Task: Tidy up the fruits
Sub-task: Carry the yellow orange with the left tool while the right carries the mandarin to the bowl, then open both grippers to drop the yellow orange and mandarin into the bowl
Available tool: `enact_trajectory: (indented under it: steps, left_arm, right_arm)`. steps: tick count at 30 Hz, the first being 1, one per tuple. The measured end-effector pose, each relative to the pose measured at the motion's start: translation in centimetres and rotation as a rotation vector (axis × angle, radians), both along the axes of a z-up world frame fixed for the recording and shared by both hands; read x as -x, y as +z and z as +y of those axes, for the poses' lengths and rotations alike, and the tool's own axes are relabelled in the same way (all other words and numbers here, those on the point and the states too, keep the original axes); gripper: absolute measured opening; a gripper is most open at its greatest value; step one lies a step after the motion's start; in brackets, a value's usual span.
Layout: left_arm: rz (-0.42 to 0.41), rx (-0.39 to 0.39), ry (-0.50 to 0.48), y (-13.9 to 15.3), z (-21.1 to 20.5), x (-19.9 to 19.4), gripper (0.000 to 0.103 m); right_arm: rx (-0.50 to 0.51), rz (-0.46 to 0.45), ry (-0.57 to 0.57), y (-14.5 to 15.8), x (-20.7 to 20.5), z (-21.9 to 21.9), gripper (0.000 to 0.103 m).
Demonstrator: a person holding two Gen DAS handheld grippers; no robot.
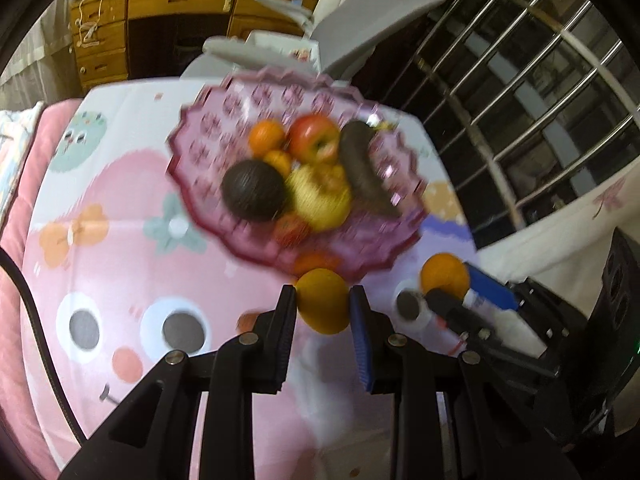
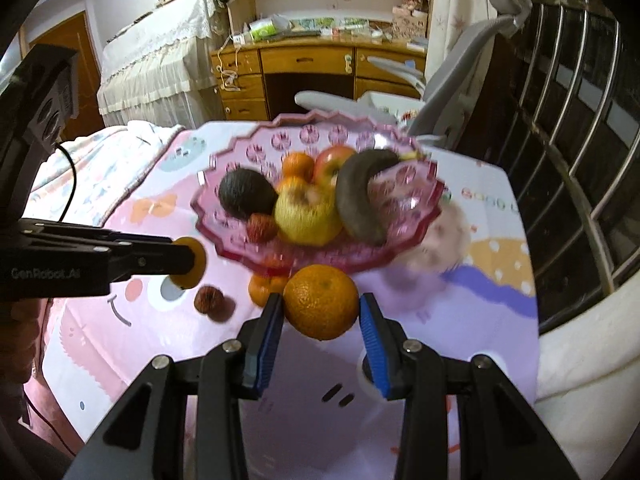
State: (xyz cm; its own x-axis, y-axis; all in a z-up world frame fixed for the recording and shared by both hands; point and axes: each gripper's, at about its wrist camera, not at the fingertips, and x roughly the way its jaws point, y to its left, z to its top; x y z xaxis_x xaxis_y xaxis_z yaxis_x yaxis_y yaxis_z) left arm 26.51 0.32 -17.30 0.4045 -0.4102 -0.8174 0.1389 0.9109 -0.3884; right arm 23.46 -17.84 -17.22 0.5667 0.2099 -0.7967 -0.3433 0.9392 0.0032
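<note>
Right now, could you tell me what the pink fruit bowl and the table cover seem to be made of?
The pink fruit bowl looks like translucent moulded plastic or pressed glass: see-through, glossy, with embossed rosettes and a scalloped rim. The table cover looks like smooth printed sheet, perhaps vinyl or cloth; blur leaves it open.

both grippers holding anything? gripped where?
Yes. The left gripper holds a small yellow-orange fruit by its sides; the right gripper holds an orange across its middle. Both are clear of the pink bowl.
</note>
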Motion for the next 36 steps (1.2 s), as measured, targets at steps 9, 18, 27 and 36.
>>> enact_trajectory:
  steps: [9,18,27,36]
  left_arm:
    - [-0.083,0.03,0.015,1.6,-2.2,-3.2,0.025]
    - [-0.036,0.019,0.043,-0.5,-3.2,-4.7,0.025]
    - [-0.031,0.018,0.044,-0.9,-3.7,-4.6,0.029]
    - [-0.019,0.016,0.056,-0.9,-2.8,-2.9,0.032]
  right_arm:
    - [-0.02,-0.061,0.02,1.3,-2.6,-0.5,0.039]
    - [-0.051,-0.046,0.052,0.2,-4.9,-1.1,0.04]
    - [-0.079,-0.033,0.061,-0.2,-5.5,-1.1,0.042]
    - [-0.076,-0.037,0.045,0.4,-4.5,-1.0,0.047]
